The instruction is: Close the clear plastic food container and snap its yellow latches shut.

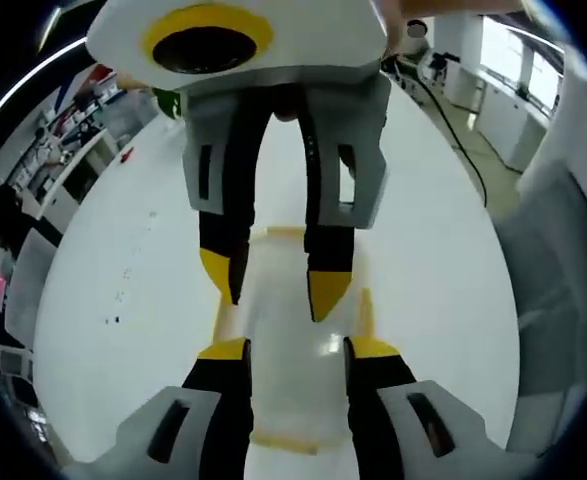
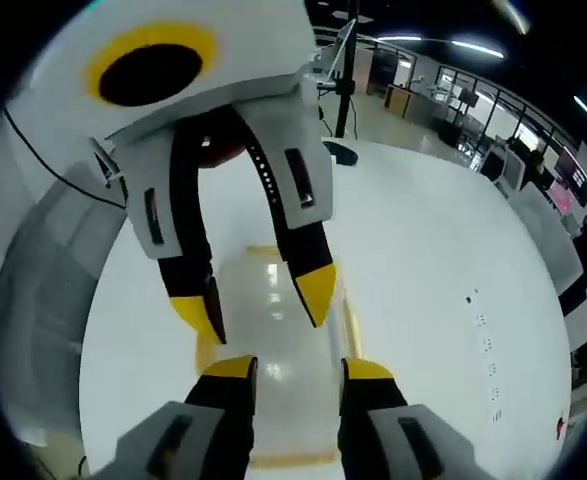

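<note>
The clear plastic container (image 1: 291, 325) lies flat on the white table (image 1: 123, 260) with its lid on. Yellow latches show at its far end (image 1: 283, 234), right side (image 1: 363, 310) and near end (image 1: 283, 440). My left gripper (image 1: 298, 350) hangs over the near part of the lid, open, with its yellow tips level with the container's two long sides. From the opposite side my right gripper (image 1: 273, 285) reaches in, also open, tips over the lid. In the right gripper view the container (image 2: 278, 345) sits under my right gripper (image 2: 299, 368), and the left gripper (image 2: 258, 305) faces it.
The white table (image 2: 443, 260) is wide and bare around the container, apart from small dark marks (image 2: 478, 320). A black cable (image 1: 463, 140) runs across the floor beyond its edge. A stand's pole (image 2: 345, 70) rises at the table's far side. Office desks fill the background.
</note>
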